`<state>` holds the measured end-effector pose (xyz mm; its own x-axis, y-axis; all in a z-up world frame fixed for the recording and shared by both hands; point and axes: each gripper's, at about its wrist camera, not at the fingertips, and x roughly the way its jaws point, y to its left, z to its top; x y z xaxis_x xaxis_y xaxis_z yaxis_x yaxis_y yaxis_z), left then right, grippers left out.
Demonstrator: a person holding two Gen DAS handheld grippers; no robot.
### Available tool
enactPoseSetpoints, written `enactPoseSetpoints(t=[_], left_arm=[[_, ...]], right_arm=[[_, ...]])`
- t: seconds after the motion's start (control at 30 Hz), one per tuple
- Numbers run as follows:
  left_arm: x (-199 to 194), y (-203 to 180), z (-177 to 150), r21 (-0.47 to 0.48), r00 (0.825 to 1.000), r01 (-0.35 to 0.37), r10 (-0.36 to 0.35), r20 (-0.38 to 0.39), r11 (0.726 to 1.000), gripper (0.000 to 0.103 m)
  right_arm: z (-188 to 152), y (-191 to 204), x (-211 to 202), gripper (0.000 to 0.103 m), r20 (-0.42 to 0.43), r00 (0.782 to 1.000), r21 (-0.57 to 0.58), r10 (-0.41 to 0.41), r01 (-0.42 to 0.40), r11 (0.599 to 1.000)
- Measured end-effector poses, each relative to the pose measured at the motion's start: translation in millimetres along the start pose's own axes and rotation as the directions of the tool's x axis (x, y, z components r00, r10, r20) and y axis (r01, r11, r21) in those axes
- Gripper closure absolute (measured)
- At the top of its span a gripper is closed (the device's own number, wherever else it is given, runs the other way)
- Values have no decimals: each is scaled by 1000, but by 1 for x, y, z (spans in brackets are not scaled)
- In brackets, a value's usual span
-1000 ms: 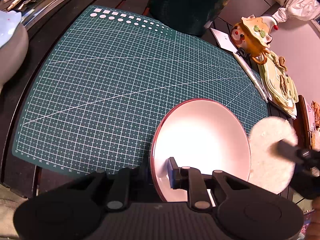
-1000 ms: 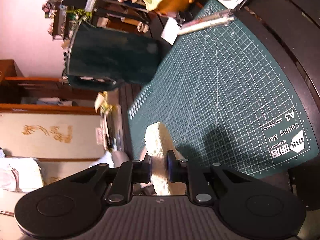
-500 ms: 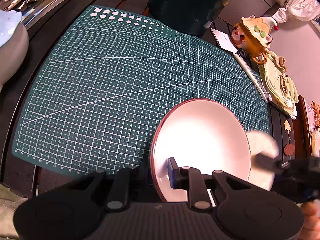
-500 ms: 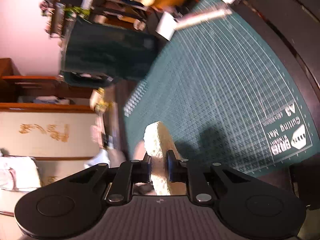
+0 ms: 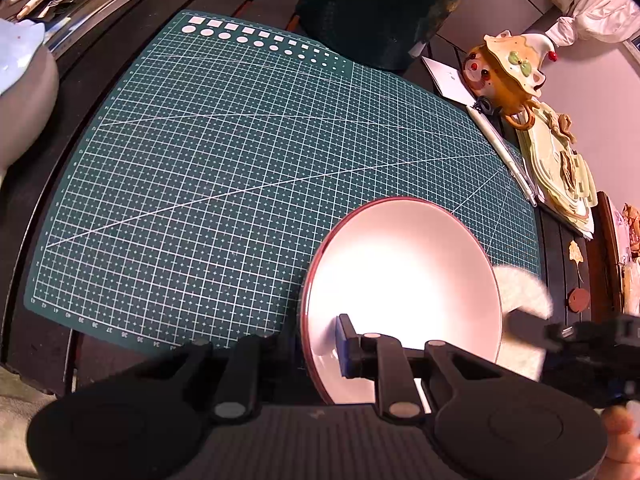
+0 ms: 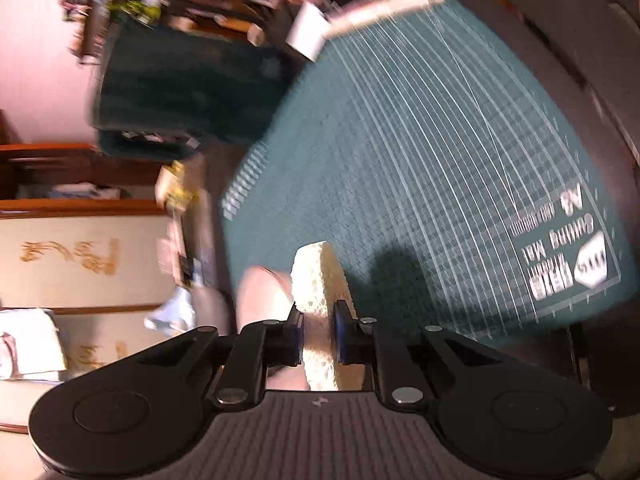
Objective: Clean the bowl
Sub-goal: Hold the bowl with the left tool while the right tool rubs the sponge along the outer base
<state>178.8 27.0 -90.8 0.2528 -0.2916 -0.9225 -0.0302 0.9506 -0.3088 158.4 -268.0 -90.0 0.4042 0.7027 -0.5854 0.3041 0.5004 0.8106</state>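
The sponge (image 5: 520,292) has slid down behind the bowl's right edge since a second ago, so less of it shows now. The bowl (image 5: 400,280) has not moved. It is white inside with a red rim, and nothing is in it. It is tipped up over the near right corner of the green mat (image 5: 220,168).

The left gripper (image 5: 320,348) points steeply down, and its fingers are pinched on the bowl's near rim. The right gripper (image 6: 318,338) comes in from the right, with its fingers squeezed on the sponge. The sponge sits just beside the bowl, maybe touching its outside, but that part is blurry.

Past the mat stand a dark green pot (image 5: 380,4), a clown toy (image 5: 506,72) and a pen (image 5: 506,152).
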Motion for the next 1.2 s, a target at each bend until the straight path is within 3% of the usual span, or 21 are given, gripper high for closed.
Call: enactPoseSetpoints(t=[0.1,0.2,0.4,0.63,0.8,0.93,1.2], left_arm=[[0,0,0,0,1000,0,0,-2,1000,85],[-1,0,0,-2,1000,1,-1,-3,1000,85],[-2,1,0,-15,1000,7,-7,2,1000,87],[-16,13,5,-101,996,16,-7,86,995,87],[-27,19,0,-157,997,-2,13,72,988,78],[-33,18,-6,-210,998,-14,27,59,978,78],[-33,-7,-18,-213,999,-26,34,37,977,77]], right_arm=[[2,13,-20,88,62,996,-42,56,-54,998],[2,13,-21,88,70,995,-45,74,-71,996],[0,-3,5,88,-1,1000,-11,-13,13,1000],[-2,0,2,88,2,1000,-29,-18,18,999],[-3,0,2,88,1,1000,-33,-15,15,999],[-3,3,3,88,1,1000,-37,-6,6,999],[-4,6,1,88,3,1000,-46,-3,3,999]])
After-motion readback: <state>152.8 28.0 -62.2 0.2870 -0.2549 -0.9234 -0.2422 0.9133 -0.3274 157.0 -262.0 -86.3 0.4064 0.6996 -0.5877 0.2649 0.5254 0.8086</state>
